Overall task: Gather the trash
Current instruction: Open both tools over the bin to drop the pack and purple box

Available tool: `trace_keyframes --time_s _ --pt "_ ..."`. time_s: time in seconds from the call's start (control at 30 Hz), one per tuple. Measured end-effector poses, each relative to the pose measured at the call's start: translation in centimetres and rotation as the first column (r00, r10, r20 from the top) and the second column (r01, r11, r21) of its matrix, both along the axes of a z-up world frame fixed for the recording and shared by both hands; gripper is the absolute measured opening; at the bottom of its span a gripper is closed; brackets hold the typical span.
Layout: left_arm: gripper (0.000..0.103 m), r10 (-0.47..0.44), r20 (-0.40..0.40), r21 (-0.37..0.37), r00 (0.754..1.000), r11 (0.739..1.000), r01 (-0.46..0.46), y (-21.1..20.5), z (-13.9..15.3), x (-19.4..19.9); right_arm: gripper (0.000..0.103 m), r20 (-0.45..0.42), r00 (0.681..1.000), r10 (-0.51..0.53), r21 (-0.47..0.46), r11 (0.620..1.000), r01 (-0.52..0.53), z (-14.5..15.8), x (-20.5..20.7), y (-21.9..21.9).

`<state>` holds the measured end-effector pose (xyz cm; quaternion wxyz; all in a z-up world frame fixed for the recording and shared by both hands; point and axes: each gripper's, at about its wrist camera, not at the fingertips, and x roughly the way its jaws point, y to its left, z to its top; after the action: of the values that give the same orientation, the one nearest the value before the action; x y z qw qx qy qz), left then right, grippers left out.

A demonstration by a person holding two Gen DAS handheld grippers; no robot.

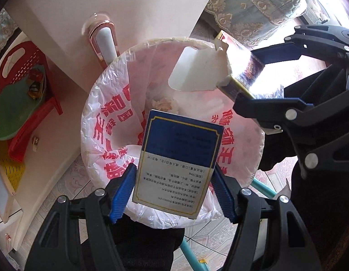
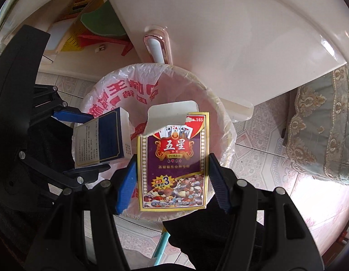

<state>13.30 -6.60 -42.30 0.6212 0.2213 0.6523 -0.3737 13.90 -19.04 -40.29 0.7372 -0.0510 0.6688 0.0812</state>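
Both boxes hang right over the lined trash bin (image 1: 102, 122), the left gripper (image 1: 174, 189) clamping the blue-and-white box (image 1: 179, 162), the right gripper (image 2: 173, 180) clamping the poker card box (image 2: 174, 164).

A glossy cream cabinet door (image 2: 231, 33) with a rose-gold-trimmed white handle (image 2: 157, 45) rises over a patterned pinkish tile floor (image 2: 265, 135), with red and yellow plastic stools (image 1: 27, 103) stacked to one side, an embroidered blue-grey cloth (image 2: 321, 124) draped opposite, and strong daylight glaring across the floor.
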Motion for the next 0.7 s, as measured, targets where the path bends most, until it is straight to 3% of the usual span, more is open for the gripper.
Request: trace_keyframes --time_s 0.3,0.6,0.63,0.7 --pt "0.065 0.014 -0.032 0.017 0.999 1.000 -0.014 -0.4 -1.6 0.8 0.059 -0.060 0.998 -0.027 0.011 1.000 0.027 -2.4 0.1 -1.0" --pt "0.065 0.020 -0.048 0.038 0.999 0.999 -0.018 -0.3 -2.2 1.0 0.060 -0.070 0.997 -0.041 0.018 0.999 0.042 -2.7 0.2 -1.1" --pt "0.066 0.021 -0.055 0.042 0.998 0.999 -0.019 -0.2 -2.3 1.0 0.061 -0.070 0.997 -0.043 0.019 0.999 0.045 -2.8 0.2 -1.1" --pt "0.072 0.042 -0.102 0.050 0.994 0.998 -0.037 -0.2 -2.7 1.3 0.073 -0.065 0.997 -0.052 0.017 0.998 0.053 -2.8 0.2 -1.3"
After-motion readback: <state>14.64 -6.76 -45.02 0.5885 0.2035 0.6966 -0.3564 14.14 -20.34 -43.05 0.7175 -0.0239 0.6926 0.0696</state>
